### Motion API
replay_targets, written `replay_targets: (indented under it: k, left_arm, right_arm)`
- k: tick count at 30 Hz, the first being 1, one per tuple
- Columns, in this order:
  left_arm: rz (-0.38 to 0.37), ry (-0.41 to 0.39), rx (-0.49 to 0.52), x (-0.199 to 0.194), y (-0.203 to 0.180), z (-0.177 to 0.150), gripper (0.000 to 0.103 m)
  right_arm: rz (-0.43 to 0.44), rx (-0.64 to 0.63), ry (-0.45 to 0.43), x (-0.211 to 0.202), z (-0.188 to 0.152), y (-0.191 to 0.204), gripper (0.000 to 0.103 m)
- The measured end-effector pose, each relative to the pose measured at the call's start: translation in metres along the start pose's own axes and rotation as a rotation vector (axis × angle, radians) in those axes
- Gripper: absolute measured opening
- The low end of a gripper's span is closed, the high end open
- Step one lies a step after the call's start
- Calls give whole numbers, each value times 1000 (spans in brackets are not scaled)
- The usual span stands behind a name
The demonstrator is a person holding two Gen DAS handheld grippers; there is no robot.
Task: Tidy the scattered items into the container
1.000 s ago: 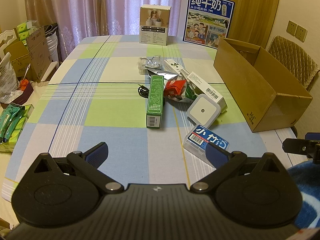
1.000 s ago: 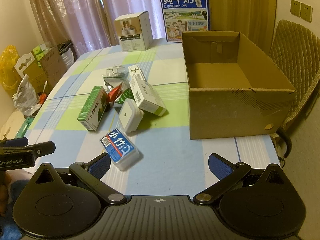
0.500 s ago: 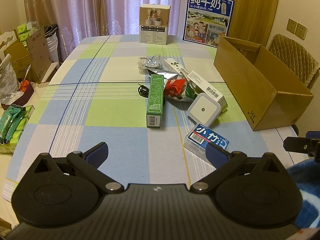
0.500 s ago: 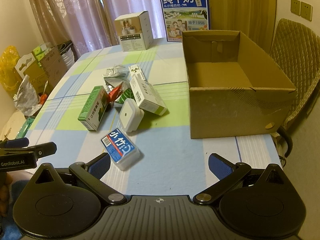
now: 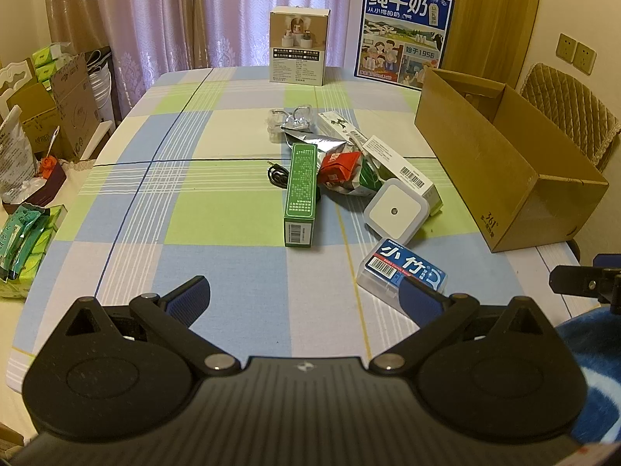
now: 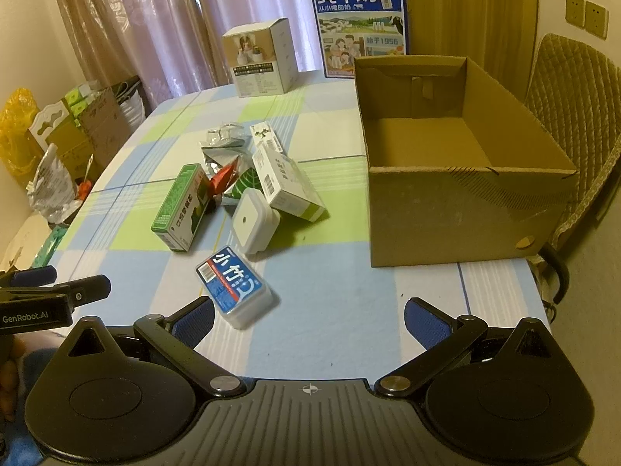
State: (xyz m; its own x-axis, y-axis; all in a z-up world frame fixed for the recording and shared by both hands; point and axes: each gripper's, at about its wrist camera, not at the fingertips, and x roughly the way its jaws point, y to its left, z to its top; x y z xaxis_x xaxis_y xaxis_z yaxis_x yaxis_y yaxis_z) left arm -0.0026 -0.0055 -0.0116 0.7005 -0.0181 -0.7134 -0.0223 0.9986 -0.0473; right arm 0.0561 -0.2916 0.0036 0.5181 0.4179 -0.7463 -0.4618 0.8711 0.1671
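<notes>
An open cardboard box [image 6: 458, 178] [image 5: 504, 163] stands on the right of the checked table, nothing visible inside. Scattered left of it lie a blue-labelled clear case [image 6: 233, 285] [image 5: 401, 272], a white square night light [image 6: 252, 225] [image 5: 396, 209], a green box [image 6: 182, 206] [image 5: 300, 190], a white box [image 6: 287, 182] [image 5: 399, 171], a foil and red snack bag [image 5: 341, 165], a black cable [image 5: 277, 176] and a clear packet [image 5: 291, 116]. My left gripper [image 5: 304, 297] is open above the near table edge. My right gripper [image 6: 310, 316] is open, near the blue case.
A beige product box [image 5: 299, 50] and a blue milk carton display [image 5: 403, 35] stand at the table's far end. A padded chair [image 6: 574, 116] is right of the box. Cardboard boxes and bags [image 5: 46, 116] crowd the floor to the left.
Both grippers have drifted slightly; nothing on the table has moved.
</notes>
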Motion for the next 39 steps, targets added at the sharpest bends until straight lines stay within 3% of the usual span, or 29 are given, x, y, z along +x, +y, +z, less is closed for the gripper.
replay_targets:
  k: [39]
  left_arm:
    - [-7, -1, -21, -4, 1, 5, 102]
  right_arm:
    - [10, 2, 28, 3, 0, -3, 101]
